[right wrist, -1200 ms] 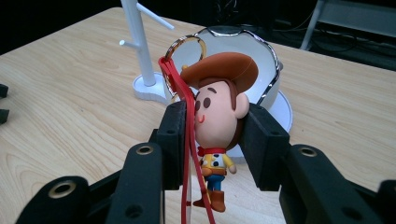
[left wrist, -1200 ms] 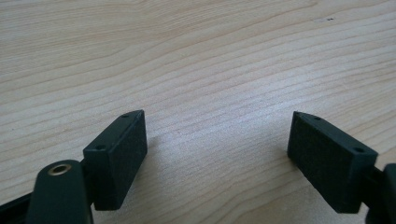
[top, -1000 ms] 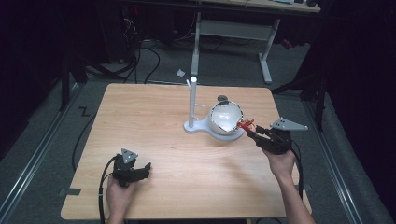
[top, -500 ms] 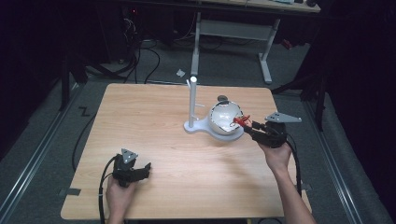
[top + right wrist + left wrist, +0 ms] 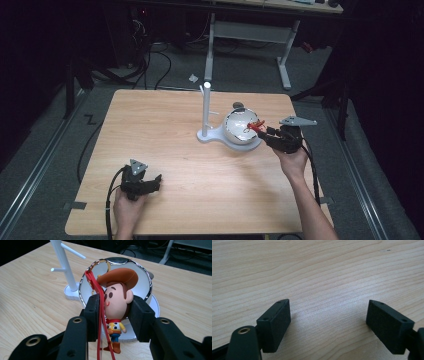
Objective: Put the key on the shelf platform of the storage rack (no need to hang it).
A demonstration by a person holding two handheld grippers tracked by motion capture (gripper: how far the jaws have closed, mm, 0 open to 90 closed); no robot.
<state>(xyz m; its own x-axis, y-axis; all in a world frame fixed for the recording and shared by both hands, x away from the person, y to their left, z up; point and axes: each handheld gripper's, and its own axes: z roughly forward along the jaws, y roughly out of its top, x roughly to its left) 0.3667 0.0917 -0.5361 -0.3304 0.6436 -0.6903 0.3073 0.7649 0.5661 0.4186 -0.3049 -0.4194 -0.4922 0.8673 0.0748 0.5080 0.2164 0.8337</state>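
1. Nearest me, well short of the white stand [image 5: 206, 112] and off toward the desk's [image 5: 165, 125] near left corner, the person's left hand [image 5: 127, 210] rests the left gripper [image 5: 150, 183] low on the wood; its fingers [image 5: 274, 323] are spread wide with only bare wood grain between them, gripping nothing.
2. Farther in, to the right of the stand and just beside its base, the right hand [image 5: 291, 160] holds the right gripper [image 5: 262, 131] level; its fingers [image 5: 93, 316] are pressed against both sides of the head of a small cowboy figure keychain [image 5: 117, 307], so the toy hangs upright between them, brown hat above and boots dangling below.
3. A red strap [image 5: 98, 302] runs from the keychain's metal ring [image 5: 101, 263] down past the left finger pad.
4. Right behind the toy, on the stand's flat base, sits a shiny round bowl-like dish [image 5: 240, 127], tipped so its chrome rim [image 5: 150, 285] faces the gripper.
5. The stand's pole rises left of the dish, with short pegs [image 5: 75, 252] sticking out of it.
6. Beyond the desk's far edge, a dark floor with cables [image 5: 160, 65] and the legs of another table [image 5: 285, 60].
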